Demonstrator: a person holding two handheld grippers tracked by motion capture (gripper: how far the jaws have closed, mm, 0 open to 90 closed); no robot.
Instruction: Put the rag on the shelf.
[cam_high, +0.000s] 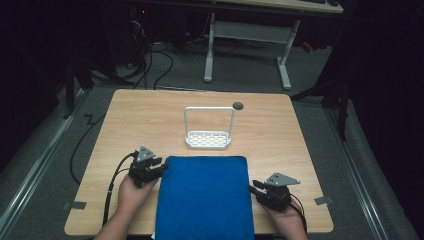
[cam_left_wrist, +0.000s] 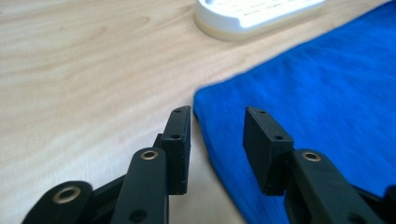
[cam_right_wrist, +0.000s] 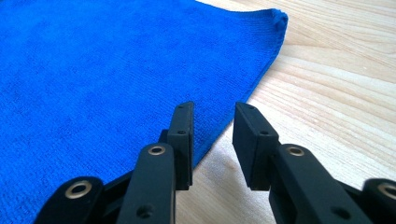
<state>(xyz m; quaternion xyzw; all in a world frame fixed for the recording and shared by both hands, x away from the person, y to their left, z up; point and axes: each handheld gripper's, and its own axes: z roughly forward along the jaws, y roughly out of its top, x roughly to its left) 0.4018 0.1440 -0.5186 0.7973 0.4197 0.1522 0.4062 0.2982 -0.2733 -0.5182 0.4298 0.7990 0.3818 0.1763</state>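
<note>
A blue cloth (cam_high: 204, 195) lies flat on the wooden table (cam_high: 150, 120), reaching to the near edge. My left gripper (cam_high: 159, 167) is at the cloth's far left corner, open, its jaws straddling the cloth edge (cam_left_wrist: 205, 135) just above the table. My right gripper (cam_high: 254, 186) stands open at the cloth's right edge (cam_right_wrist: 243, 102), one jaw over the cloth, the other over bare wood. Neither holds anything. A white rack (cam_high: 208, 135) with a tall wire handle sits beyond the cloth; its base (cam_left_wrist: 252, 16) is visible in the left gripper view.
A small dark round disc (cam_high: 238, 105) lies on the table behind the rack. Tape marks (cam_high: 75, 205) sit at the near table corners. Cables (cam_high: 112, 185) trail from the left gripper. Another desk's white legs (cam_high: 210, 50) stand on the floor beyond.
</note>
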